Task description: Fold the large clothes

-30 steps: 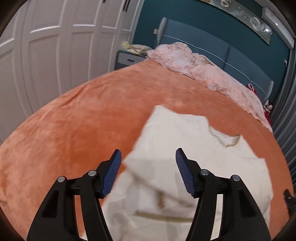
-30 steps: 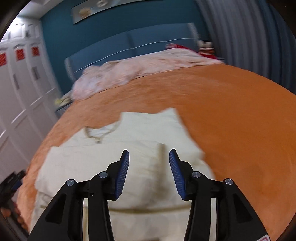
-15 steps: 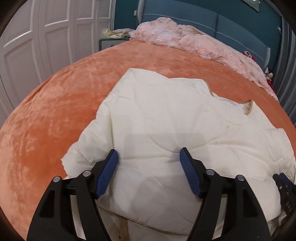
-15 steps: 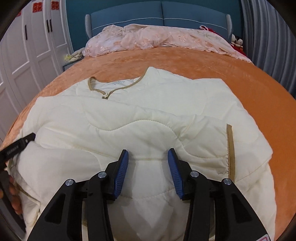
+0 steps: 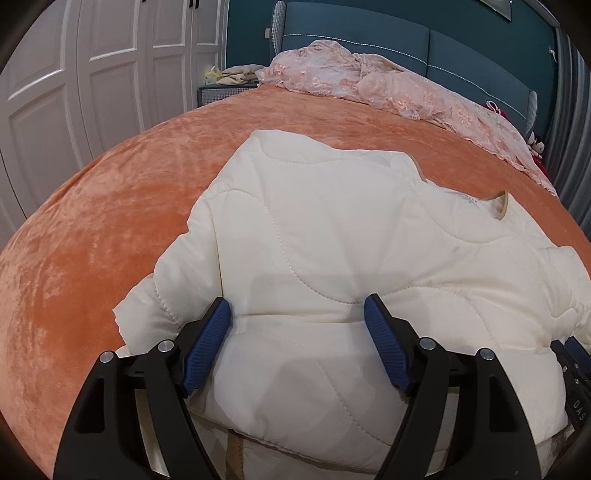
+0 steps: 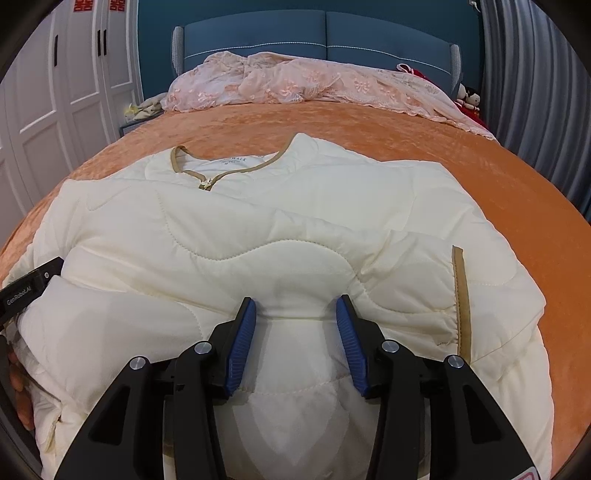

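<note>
A cream quilted jacket [image 5: 332,221] lies on the orange bedspread [image 5: 110,221], its tan-trimmed collar [image 6: 207,177] toward the headboard. Its lower part is folded up over the chest, and a sleeve cuff with tan trim [image 6: 461,295] lies on the right. My left gripper [image 5: 295,304] rests low on the folded edge; its jaws are opening, with padded fabric bulging between them. My right gripper [image 6: 296,302] is shut on a puffed ridge of the same jacket [image 6: 295,221]. The other gripper's body shows at each view's edge [image 5: 576,369] [image 6: 29,288].
Crumpled pink lace bedding [image 6: 295,81] lies along the blue headboard [image 6: 332,33]. White wardrobe doors [image 5: 92,74] stand at the left and a grey curtain [image 6: 535,92] at the right. A small nightstand [image 5: 218,92] holds cloth items. Bare orange blanket [image 6: 517,184] surrounds the jacket.
Both grippers came down toward the bed and the jacket's folded-over part settled flat on it. The left jaws spread wider. The right jaws kept their gap.
</note>
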Demonstrator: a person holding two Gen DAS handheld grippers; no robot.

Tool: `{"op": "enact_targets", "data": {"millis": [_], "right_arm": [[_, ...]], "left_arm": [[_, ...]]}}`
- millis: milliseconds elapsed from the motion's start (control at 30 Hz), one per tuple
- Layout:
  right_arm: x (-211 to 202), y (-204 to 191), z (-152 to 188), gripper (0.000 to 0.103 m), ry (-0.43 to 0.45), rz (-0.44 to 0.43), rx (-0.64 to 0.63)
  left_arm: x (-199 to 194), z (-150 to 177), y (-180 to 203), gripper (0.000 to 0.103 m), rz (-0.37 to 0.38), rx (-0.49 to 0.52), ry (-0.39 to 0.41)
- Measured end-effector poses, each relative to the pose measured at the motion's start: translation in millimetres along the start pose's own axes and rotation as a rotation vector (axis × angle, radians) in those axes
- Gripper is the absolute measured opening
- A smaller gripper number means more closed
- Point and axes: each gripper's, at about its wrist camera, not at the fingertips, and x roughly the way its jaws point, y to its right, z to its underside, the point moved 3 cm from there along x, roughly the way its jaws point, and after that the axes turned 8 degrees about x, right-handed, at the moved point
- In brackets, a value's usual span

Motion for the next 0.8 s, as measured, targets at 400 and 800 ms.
{"op": "enact_targets", "data": {"millis": [400,800], "right_arm": [[2,-1,-1,0.044,-0.005,0.008,-0.004],[-91,55,15,0.071,-0.029,-0.057,0.07]], "left_arm": [[1,-3,0,0.076,-0.006,0.008,-0.014],[-79,22,-54,0.092,0.096,-0.061,-0.123]]}}
